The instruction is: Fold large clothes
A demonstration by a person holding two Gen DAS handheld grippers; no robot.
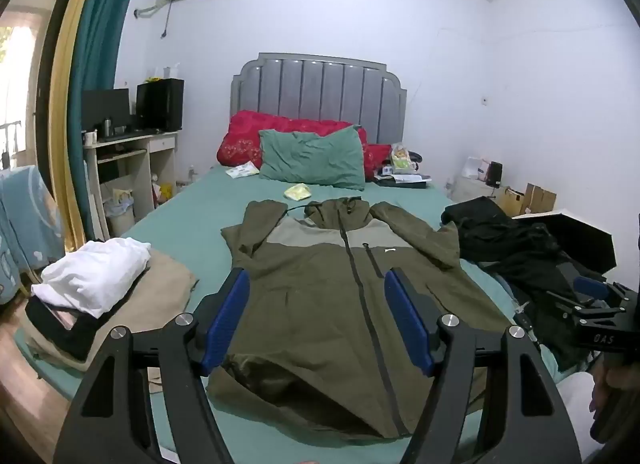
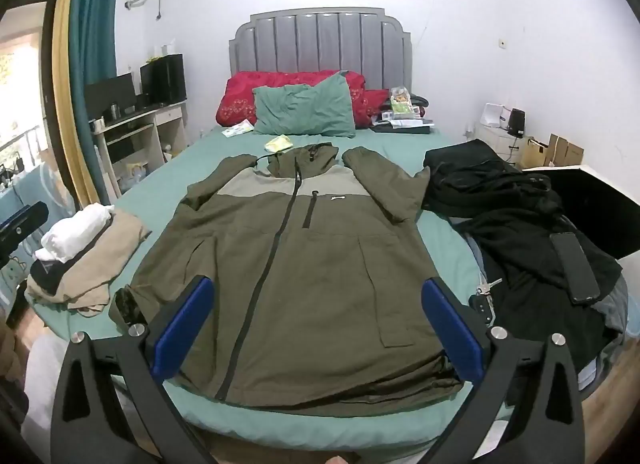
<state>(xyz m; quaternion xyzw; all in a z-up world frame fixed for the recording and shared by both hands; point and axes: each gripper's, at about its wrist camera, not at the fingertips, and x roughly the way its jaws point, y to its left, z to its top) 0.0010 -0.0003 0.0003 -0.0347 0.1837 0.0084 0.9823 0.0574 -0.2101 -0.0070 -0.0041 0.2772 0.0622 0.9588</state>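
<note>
I hold my left gripper (image 1: 316, 316) and my right gripper (image 2: 316, 328) above the near end of the bed (image 2: 168, 183), both with the fingers wide apart and nothing between them. The olive jacket (image 2: 296, 264) lies flat on the green sheet, front side up, zipper closed, the hood toward the green pillow (image 2: 304, 109) and the hem toward me. Both sleeves appear to be bent back along the sides of the body. I judge that the spreading step is finished and the folding is not yet begun. To my left is a small pile of folded clothes (image 2: 80, 252); to my right is a heap of black clothes (image 2: 516, 223) with a phone (image 2: 574, 268) on it. The next move, I think, is to pinch one side edge, near shoulder and hem, and carry it toward the zipper without dragging the rest.
</note>
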